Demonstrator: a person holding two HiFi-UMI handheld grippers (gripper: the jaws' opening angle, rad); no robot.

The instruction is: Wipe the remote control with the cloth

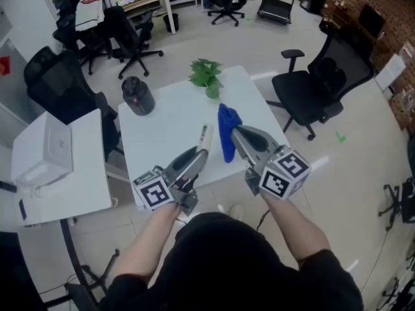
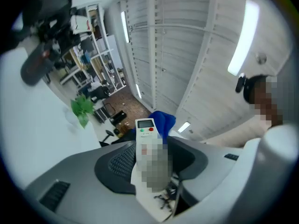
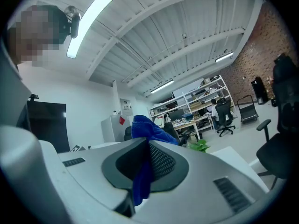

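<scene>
My left gripper (image 1: 200, 154) is shut on a white remote control (image 1: 205, 137), which sticks out forward above the white table (image 1: 162, 125). In the left gripper view the remote control (image 2: 148, 143) stands between the jaws, its small screen and green and red buttons at the far end. My right gripper (image 1: 235, 133) is shut on a blue cloth (image 1: 226, 129), which hangs just right of the remote. In the right gripper view the blue cloth (image 3: 142, 146) bunches above the jaws and trails down between them. Both grippers are lifted and tilted up.
A dark round container (image 1: 137, 96) stands at the table's far left and a small green plant (image 1: 206, 75) at its far edge. A second white table with a white box (image 1: 40, 151) lies to the left. Black office chairs (image 1: 318, 86) stand around.
</scene>
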